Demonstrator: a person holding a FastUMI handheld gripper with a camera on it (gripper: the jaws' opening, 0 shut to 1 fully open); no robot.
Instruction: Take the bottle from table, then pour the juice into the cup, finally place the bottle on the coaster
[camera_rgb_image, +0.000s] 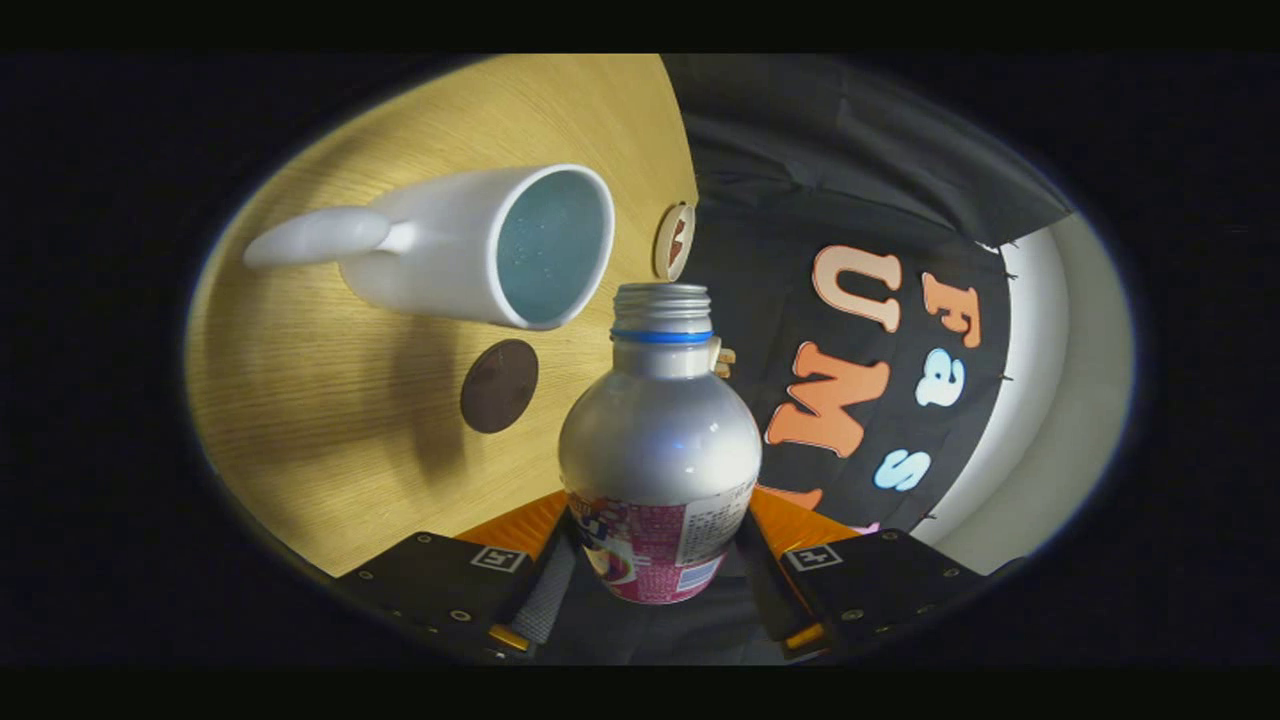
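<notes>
On counter, left: cup, mouth toward bottle, beyond fingers.
Counter: wood; dark coaster between cup and bottle.
Bottle: uncapped, tilted, neck just beside cup rim.
Hand-held gripper: both fingers clamped on bottle's labelled base.

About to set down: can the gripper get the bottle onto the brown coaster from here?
Probably yes: gripper grips the bottle; the coaster lies bare on the table, apart from the cup.
</notes>
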